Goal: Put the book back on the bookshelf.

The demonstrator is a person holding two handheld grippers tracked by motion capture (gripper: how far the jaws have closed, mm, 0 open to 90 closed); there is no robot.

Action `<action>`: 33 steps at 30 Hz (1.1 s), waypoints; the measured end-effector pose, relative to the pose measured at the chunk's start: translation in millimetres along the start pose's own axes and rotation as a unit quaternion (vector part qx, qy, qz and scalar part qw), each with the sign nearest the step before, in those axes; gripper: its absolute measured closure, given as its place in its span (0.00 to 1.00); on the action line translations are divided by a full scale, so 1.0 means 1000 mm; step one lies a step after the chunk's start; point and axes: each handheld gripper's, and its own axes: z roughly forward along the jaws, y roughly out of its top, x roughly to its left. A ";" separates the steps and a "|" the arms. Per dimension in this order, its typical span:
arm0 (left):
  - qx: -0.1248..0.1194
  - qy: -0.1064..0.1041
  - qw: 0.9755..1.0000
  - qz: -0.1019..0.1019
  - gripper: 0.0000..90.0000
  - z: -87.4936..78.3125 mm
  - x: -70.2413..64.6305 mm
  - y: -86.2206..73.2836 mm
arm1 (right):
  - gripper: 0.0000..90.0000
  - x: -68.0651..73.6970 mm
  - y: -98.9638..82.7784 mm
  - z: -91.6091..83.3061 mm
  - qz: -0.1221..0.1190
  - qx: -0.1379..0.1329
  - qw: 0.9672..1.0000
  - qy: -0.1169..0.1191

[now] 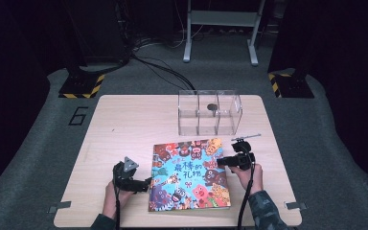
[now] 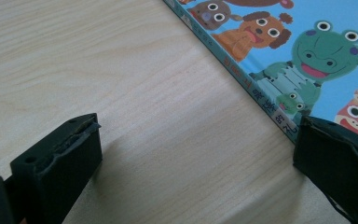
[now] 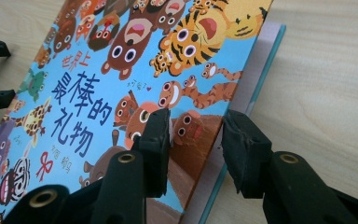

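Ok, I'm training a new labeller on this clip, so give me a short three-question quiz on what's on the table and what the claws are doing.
1. True or false: the left claw is clamped on the picture book.
2. Which part of the picture book does the right claw pinch? A) the spine B) the front cover's free edge C) the back cover
3. How many compartments does the clear box have?

Key: 1 false, its jaws stand wide open beside the spine; 2 B; 3 three.
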 end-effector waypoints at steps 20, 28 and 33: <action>-0.006 -0.001 1.000 -0.010 0.01 0.001 -0.001 0.000 | 0.64 0.018 0.017 -0.016 -0.017 -0.017 0.999 0.030; -0.009 0.000 1.000 -0.011 0.01 0.001 -0.001 0.000 | 0.61 0.033 0.031 -0.023 -0.036 -0.025 0.998 0.045; -0.009 -0.001 1.000 -0.011 0.01 0.001 -0.001 -0.001 | 0.55 0.043 0.042 -0.025 -0.050 -0.027 0.997 0.050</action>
